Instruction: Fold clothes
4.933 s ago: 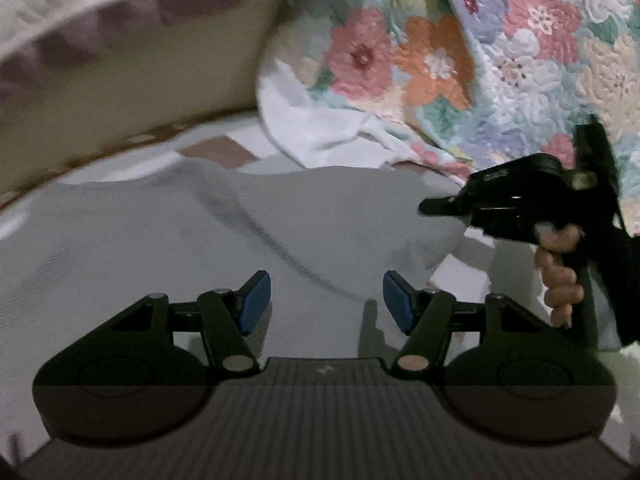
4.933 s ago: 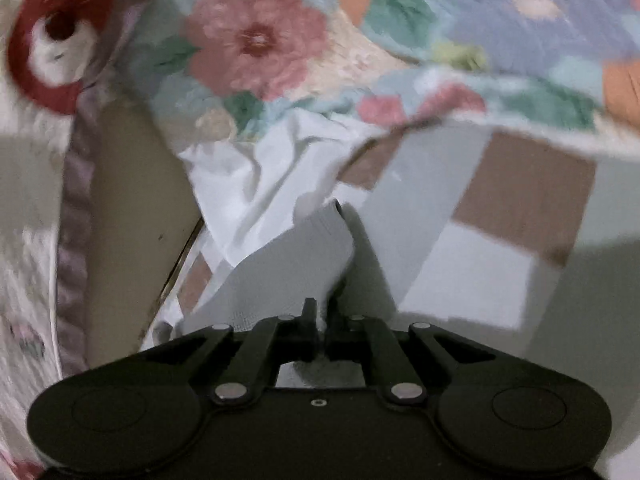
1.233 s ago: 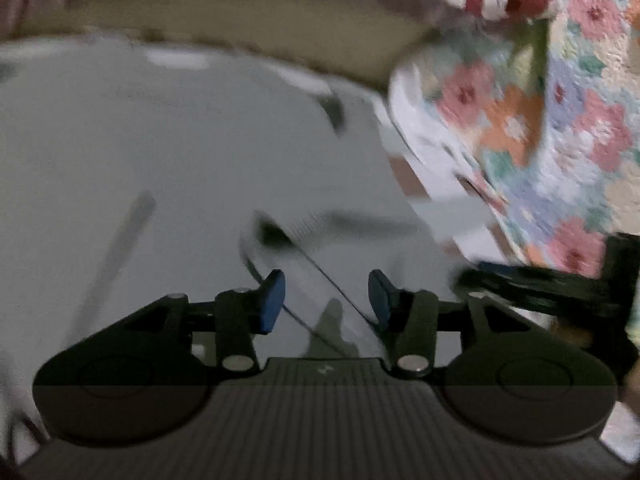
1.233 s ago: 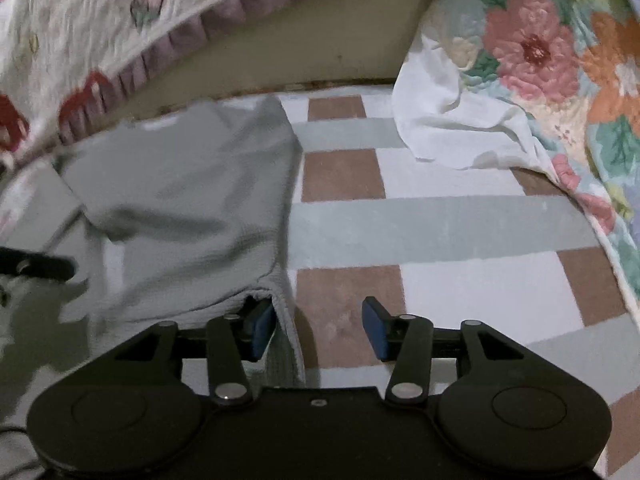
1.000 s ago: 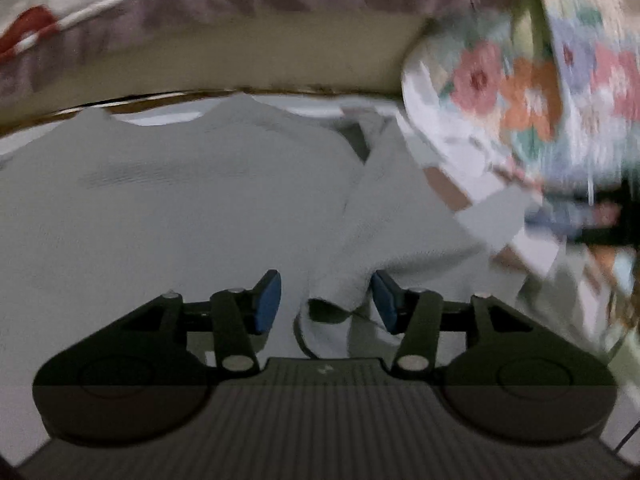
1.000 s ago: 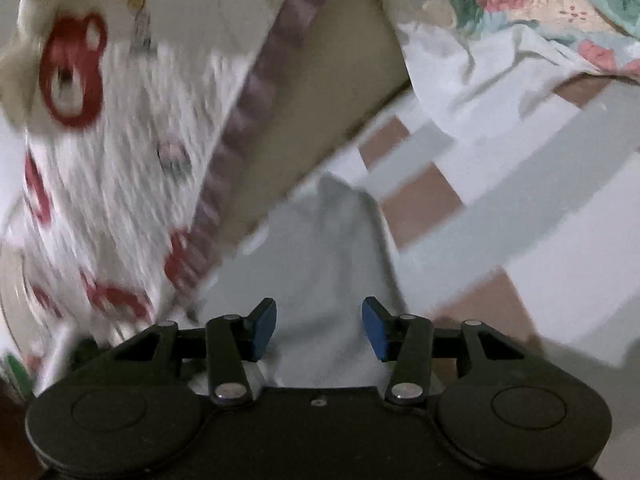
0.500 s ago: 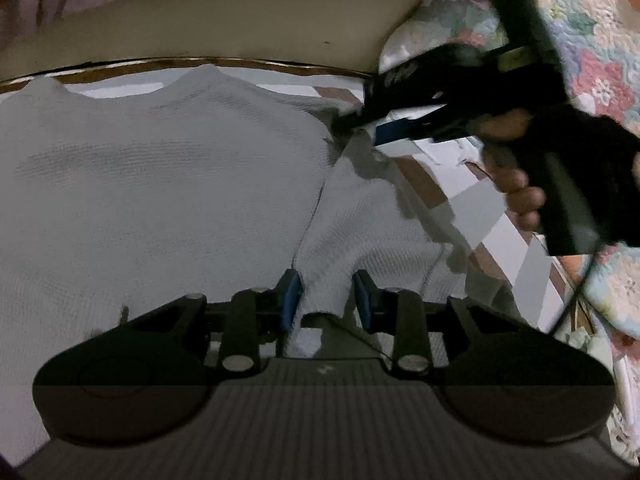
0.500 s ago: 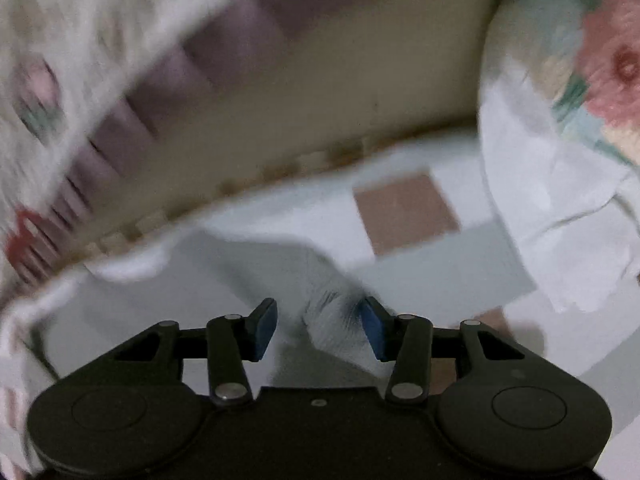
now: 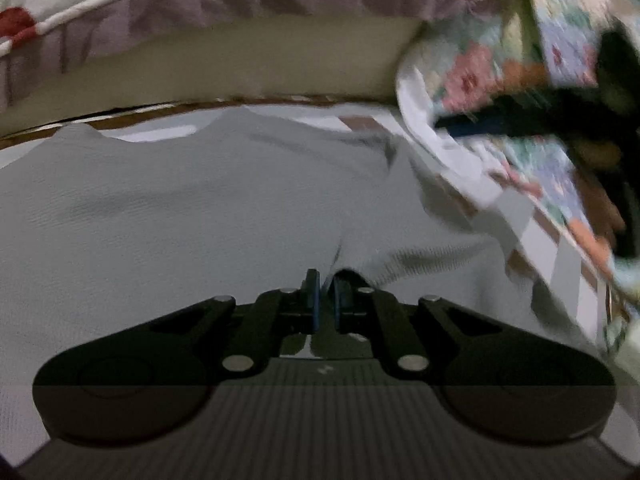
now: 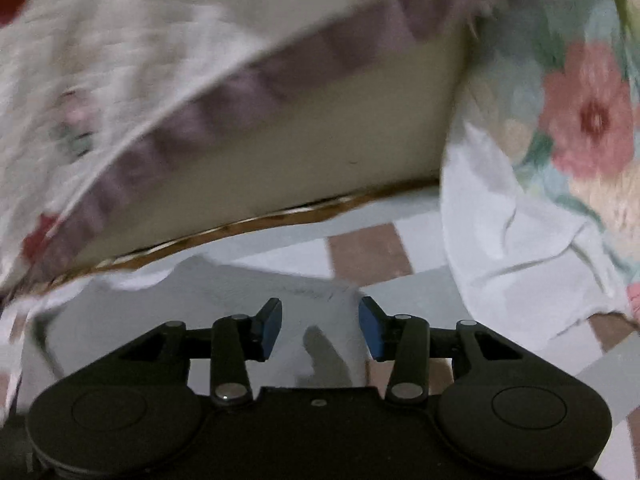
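Clearly a sleeve fold is in hand: the grey top (image 9: 168,216) lies spread on the checked mat (image 10: 368,252), and the left gripper (image 9: 325,300) is pinching its sleeve (image 9: 400,256) near the cuff. The right gripper (image 10: 320,328) hangs spread over the shoulder edge, holding nothing. I judge the next move calls for carrying the sleeve across the body, smoothly. No writing is readable.
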### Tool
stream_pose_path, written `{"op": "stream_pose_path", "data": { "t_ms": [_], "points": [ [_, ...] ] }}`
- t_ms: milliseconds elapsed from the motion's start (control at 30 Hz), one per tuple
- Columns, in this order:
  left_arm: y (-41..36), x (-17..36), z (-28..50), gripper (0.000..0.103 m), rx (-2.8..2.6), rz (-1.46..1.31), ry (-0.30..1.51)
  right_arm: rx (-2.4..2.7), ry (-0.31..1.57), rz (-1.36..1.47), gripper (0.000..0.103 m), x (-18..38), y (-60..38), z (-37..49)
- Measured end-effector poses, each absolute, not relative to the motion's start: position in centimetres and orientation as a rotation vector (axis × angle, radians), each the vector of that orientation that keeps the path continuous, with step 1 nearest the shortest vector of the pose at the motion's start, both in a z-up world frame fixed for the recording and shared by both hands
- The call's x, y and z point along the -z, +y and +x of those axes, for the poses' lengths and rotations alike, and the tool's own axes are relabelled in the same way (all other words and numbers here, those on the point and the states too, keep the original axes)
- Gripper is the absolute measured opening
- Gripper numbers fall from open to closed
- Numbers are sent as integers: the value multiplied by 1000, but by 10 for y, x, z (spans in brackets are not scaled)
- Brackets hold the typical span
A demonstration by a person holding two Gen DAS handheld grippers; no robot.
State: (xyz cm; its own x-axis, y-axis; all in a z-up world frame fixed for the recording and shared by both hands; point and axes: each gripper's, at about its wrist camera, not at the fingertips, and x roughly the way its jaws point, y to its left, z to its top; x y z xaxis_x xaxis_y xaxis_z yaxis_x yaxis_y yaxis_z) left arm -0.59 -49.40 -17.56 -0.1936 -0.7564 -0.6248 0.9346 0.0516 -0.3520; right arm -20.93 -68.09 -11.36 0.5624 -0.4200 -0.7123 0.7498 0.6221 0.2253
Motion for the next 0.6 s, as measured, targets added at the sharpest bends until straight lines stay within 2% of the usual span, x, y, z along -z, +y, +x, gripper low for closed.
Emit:
{"op": "stream_pose_path", "data": {
  "t_ms": [133, 267, 333, 433, 500, 600],
  "points": [
    [-499, 184, 10, 7, 1462, 214, 917, 560, 696, 451, 46, 113, -615, -218],
    [-498, 189, 20, 7, 1482, 149, 973, 432, 892, 331, 46, 134, -565, -210],
    [-497, 191, 21, 7, 1486, 141, 984, 394, 920, 314, 38, 136, -559, -211],
    [-495, 192, 25, 7, 1490, 121, 1004, 339, 961, 288, 36, 139, -550, -212],
    [-494, 192, 25, 8, 1491, 122, 1004, 301, 989, 270, 25, 141, -544, -213],
    [-492, 190, 23, 8, 1489, 139, 992, 244, 1028, 244, 20, 143, -534, -214]
  ]
}}
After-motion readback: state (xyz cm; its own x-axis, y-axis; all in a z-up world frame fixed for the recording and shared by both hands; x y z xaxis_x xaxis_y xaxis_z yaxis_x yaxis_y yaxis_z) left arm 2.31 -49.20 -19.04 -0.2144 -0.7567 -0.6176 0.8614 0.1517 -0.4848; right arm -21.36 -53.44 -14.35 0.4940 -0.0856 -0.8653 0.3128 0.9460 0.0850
